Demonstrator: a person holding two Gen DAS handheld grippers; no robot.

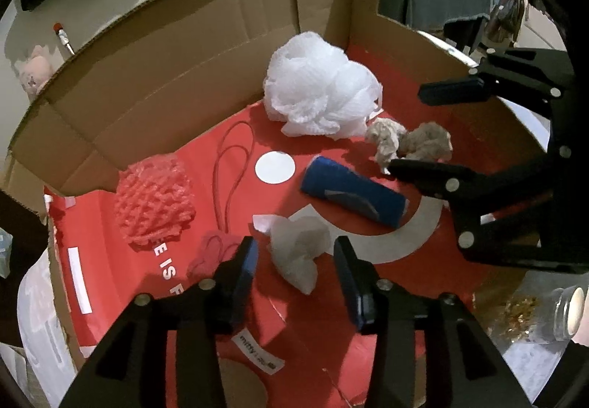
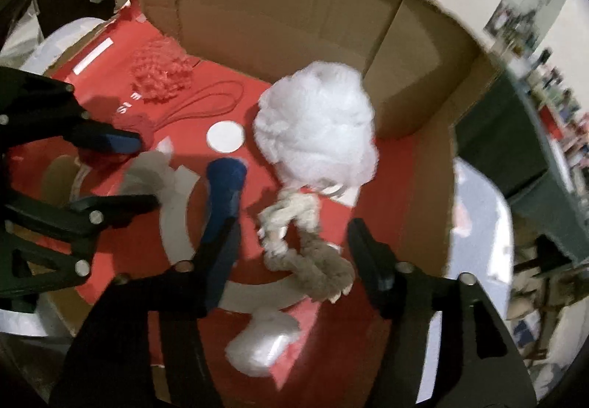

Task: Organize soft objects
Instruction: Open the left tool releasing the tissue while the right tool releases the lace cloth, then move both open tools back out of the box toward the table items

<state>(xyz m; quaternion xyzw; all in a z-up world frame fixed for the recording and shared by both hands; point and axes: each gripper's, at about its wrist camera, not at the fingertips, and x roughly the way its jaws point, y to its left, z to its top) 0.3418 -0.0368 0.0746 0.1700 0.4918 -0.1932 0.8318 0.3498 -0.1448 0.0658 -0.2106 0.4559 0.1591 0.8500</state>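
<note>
Inside the cardboard box [image 1: 206, 25], both tongs hover spread over soft things lying on a red bag [image 1: 147, 279].

Taking the blue roll [image 1: 353, 194] at the middle of the box floor as the landmark: the white mesh puff [image 1: 320, 95] sits beyond it toward the back wall, the red mesh puff [image 1: 154, 201] lies well off to its left, and a crumpled white tissue [image 1: 298, 253] lies just in front of it. To the roll's right rests a beige and tan fuzzy piece [image 1: 408, 143]. The left tongs [image 1: 294, 282] stand apart, straddling the tissue without touching it. The right tongs [image 2: 294, 260] are also apart, framing the fuzzy piece with nothing clamped; one of its fingers [image 2: 221, 260] overlaps the roll's near end in the right wrist view.
</note>
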